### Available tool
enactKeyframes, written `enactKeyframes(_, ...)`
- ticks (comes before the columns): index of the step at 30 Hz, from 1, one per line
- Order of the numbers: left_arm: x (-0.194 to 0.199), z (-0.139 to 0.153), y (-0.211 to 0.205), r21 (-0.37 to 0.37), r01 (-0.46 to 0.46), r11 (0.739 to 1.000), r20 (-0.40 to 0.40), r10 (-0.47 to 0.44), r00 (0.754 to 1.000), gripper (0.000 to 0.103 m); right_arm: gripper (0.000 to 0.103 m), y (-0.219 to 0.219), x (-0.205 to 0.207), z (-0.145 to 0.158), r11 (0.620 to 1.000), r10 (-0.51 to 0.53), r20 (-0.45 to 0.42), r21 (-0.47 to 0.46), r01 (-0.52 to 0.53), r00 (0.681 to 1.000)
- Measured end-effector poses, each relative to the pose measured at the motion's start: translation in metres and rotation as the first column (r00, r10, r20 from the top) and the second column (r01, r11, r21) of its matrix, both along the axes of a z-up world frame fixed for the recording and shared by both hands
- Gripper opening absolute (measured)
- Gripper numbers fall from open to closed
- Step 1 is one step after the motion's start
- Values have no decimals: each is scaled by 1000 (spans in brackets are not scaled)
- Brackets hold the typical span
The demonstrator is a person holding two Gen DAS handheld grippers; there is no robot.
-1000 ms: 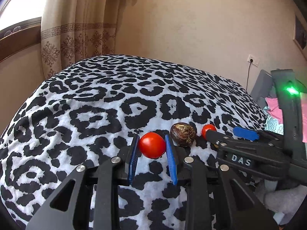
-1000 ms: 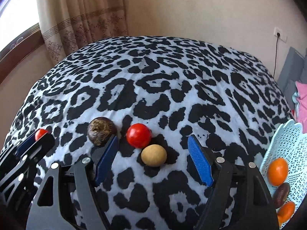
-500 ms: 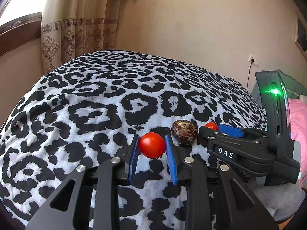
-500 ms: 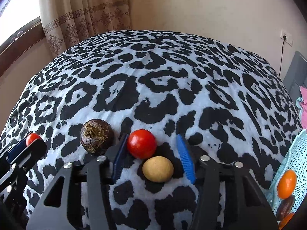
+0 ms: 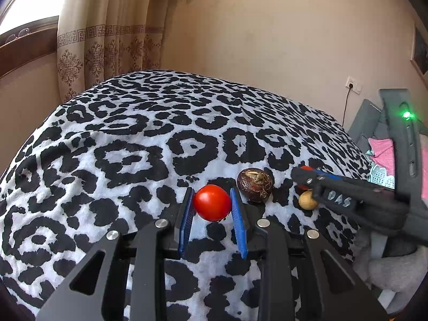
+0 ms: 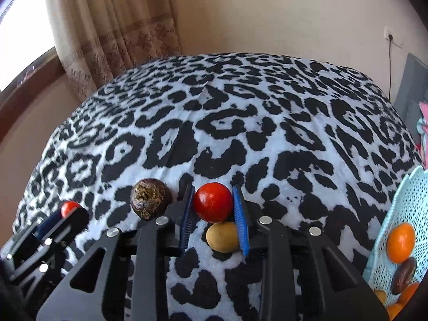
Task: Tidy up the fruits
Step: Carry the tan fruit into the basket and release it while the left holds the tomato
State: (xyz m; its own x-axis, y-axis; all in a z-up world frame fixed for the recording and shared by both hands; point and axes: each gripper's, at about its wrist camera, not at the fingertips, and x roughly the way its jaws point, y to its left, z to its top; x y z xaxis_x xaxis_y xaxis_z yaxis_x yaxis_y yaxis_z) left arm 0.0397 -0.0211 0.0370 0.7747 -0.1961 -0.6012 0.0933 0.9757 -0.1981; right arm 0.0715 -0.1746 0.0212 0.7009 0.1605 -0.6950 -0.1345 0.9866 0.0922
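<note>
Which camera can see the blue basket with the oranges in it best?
The right wrist view shows the light blue basket best: its lacy wall fills the right edge, with an orange fruit and a dark fruit inside. The left wrist view shows only a small piece of its rim behind the right gripper.

Two glossy red tomatoes sat on the bedspread, a rough brown fruit between them; a tan fruit touched one at six o'clock.
</note>
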Motion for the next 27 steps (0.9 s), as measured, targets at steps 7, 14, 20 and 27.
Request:
enactKeyframes(7,0,0,-2,4,2,1000,0,-2,1000,27,29,-18,-15,18,998,-36,29,53,34,999)
enactKeyframes(14,-1,1,-3,9,8,1000,4,-8,1000,28,29,-50,-34,33,988,-110,49,114,104,993)
enactKeyframes(20,-1,0,-4,10,10,1000,4,-10,1000,28,29,-84,-55,42,978,-180,65,119,172,981)
enactKeyframes(27,-3,0,-7,17,20,1000,8,-20,1000,28,29,-127,-76,44,954,-267,49,159,256,963)
